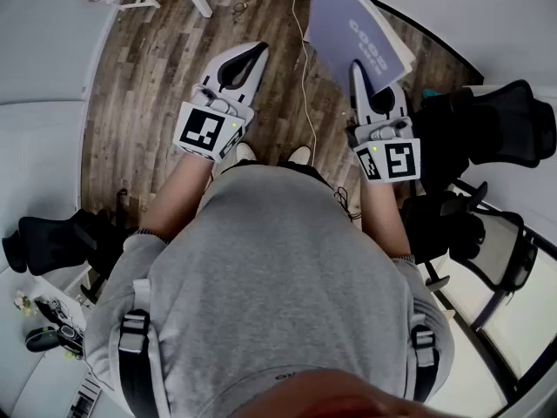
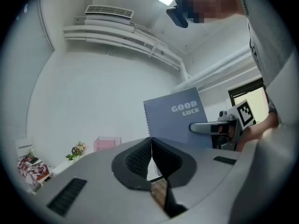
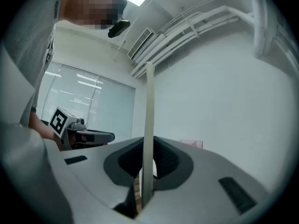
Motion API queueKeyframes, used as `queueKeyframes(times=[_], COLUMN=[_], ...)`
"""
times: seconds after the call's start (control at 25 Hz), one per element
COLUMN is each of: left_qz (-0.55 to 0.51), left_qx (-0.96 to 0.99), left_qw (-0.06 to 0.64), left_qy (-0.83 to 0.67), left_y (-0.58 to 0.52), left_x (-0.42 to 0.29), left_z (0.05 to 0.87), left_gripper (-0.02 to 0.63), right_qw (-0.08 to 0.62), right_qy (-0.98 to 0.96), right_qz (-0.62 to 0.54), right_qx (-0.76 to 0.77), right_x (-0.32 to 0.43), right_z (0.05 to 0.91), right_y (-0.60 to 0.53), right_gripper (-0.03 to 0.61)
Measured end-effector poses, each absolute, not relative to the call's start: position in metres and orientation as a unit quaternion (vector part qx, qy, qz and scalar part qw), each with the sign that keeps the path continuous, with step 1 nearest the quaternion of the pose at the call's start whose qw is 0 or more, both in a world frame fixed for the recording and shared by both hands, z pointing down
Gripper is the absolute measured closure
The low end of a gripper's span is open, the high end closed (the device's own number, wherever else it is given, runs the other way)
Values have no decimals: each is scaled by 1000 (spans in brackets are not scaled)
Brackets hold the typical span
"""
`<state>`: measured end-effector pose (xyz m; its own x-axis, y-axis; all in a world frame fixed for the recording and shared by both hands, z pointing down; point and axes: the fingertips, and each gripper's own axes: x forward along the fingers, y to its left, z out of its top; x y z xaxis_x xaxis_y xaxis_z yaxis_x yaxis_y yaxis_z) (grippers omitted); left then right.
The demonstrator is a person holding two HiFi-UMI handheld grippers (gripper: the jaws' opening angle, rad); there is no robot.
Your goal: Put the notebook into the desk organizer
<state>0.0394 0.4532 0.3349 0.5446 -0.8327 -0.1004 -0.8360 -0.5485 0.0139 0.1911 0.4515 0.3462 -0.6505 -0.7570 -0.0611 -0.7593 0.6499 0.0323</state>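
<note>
While the notebook (image 1: 352, 24) is pinched between the right gripper's (image 1: 359, 75) fingers, the left gripper's (image 1: 248, 59) pressed together empty, carrying to the organizer is judged next.

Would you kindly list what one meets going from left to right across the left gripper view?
small flowers → pink box → notebook → right gripper, gripping the notebook's edge

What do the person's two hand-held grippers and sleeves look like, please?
The left hand-held gripper and the right hand-held gripper both have smooth, light-grey tapered shells with black ribbed pads. Each carries a white cube printed with black square markers, and a small green light. The person wears a grey top with sleeves and black buckled shoulder straps.
</note>
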Motion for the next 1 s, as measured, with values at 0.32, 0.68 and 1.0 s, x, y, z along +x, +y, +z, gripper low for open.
queueKeyframes(times=[0.32,0.68,1.0], left_qz=[46,44,34], left_qx=[-879,-881,-875], left_qw=[21,24,24], left_qy=[474,470,482], left_y=[454,453,446], left_x=[42,51,83], left_z=[334,336,339], left_gripper=[592,591,591], right_qw=[44,57,55], right_qy=[910,911,916], right_qz=[10,4,7], right_qx=[-413,-408,-397], right_x=[195,204,235], right_z=[344,345,349], right_y=[454,454,447], right_gripper=[540,540,540])
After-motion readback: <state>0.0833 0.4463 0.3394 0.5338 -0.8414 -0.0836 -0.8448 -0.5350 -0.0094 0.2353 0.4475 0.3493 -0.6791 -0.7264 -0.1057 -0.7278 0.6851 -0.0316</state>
